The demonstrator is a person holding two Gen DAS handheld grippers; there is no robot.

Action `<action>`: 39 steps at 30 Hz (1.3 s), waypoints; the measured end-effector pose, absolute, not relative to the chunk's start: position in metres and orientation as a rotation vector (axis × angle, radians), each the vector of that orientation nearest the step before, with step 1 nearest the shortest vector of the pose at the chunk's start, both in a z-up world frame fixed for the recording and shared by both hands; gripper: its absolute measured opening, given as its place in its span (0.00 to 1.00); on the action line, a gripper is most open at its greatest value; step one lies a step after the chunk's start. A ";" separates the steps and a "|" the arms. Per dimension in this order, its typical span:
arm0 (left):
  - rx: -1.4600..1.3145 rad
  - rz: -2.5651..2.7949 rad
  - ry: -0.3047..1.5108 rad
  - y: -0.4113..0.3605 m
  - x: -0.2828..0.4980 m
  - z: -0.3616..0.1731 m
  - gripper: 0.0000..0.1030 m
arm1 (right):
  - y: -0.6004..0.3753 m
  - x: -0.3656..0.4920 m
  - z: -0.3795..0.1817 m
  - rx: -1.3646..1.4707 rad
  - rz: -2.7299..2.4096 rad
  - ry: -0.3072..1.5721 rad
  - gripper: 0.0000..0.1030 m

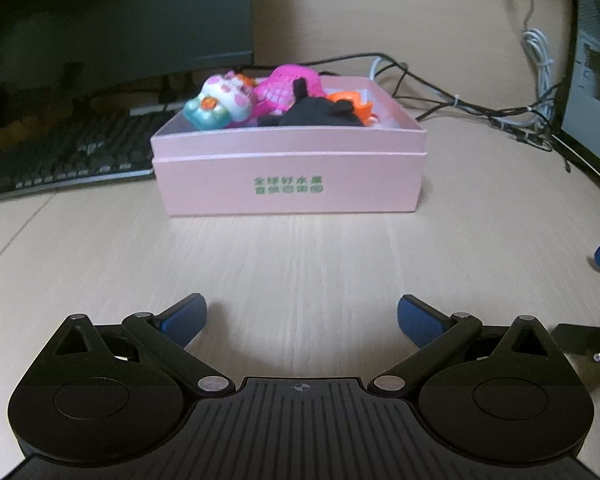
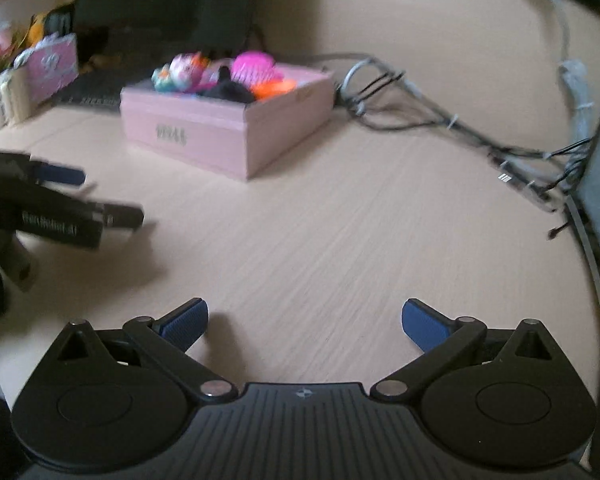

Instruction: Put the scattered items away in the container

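The pink box (image 1: 288, 176) sits mid-counter (image 1: 300, 264), toys (image 1: 260, 96) heaped inside. A keyboard (image 1: 64, 160) lies just left of it, cables (image 1: 480, 108) trail to its right. Both grippers, left (image 1: 302, 320) and right (image 2: 305, 322), hang before it, jaws apart and empty

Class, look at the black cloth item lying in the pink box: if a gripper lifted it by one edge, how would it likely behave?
The black cloth item lies crumpled and draped over the toys in the pink box, so it is probably floppy and would hang limp. It looks thin, so likely light. Soft fabric should not roll, though it might snag the orange toy that it touches.
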State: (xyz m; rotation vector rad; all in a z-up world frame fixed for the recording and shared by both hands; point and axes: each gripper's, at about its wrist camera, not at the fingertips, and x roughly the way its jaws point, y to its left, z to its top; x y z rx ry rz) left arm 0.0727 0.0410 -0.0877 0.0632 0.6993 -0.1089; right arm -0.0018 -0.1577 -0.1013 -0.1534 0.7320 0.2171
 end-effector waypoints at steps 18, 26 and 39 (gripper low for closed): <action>0.055 -0.102 0.700 0.043 0.073 -0.089 1.00 | -0.171 0.010 -0.108 -0.119 0.355 0.691 1.00; 0.054 -0.104 0.700 0.043 0.073 -0.089 1.00 | -0.171 0.010 -0.107 -0.119 0.354 0.691 1.00; 0.054 -0.103 0.699 0.043 0.073 -0.088 1.00 | -0.170 0.010 -0.108 -0.119 0.354 0.691 1.00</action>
